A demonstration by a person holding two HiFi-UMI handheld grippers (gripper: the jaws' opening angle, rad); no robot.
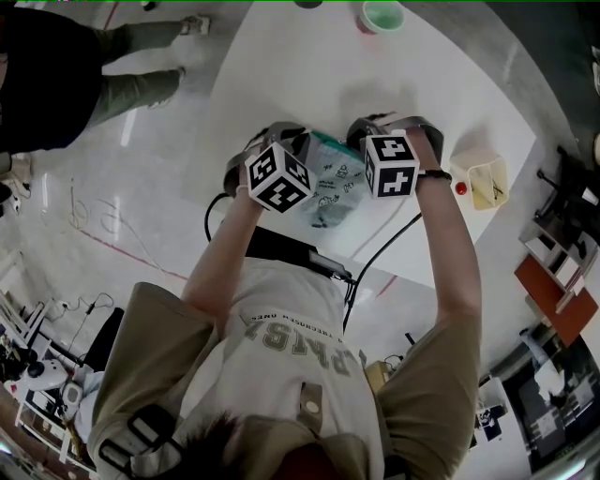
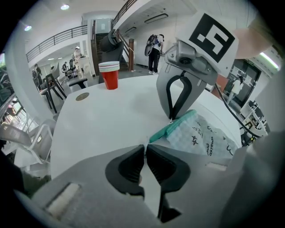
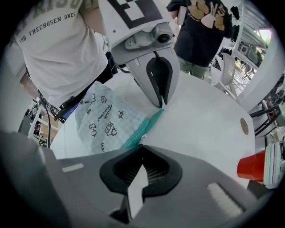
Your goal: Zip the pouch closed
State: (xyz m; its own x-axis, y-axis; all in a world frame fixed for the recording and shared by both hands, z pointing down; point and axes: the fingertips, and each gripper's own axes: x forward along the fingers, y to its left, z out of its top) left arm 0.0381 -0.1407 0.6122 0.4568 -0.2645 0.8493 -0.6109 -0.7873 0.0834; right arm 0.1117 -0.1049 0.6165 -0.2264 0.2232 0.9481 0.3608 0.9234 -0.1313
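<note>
A white pouch (image 1: pixel 333 187) printed with small drawings lies on the white round table (image 1: pixel 309 66); a teal zipper (image 2: pixel 171 129) runs along its top edge. My left gripper (image 2: pixel 145 149) is shut on the pouch at one end of that zipper. My right gripper (image 3: pixel 142 147) is shut at the other end, with a small silvery zipper pull (image 3: pixel 141 139) at its tips. In the head view the left gripper (image 1: pixel 298 145) and right gripper (image 1: pixel 367 139) stand close together over the pouch's far edge, both pointing steeply down. The pouch (image 3: pixel 104 122) spreads toward the person.
A red cup (image 2: pixel 110 73) under stacked paper cups stands far across the table, near a small round disc (image 2: pixel 82 96). A beige container (image 1: pixel 483 178) sits at the table's right edge, a green-lined cup (image 1: pixel 382 14) at the far edge. Another person (image 1: pixel 56 75) stands beside the table.
</note>
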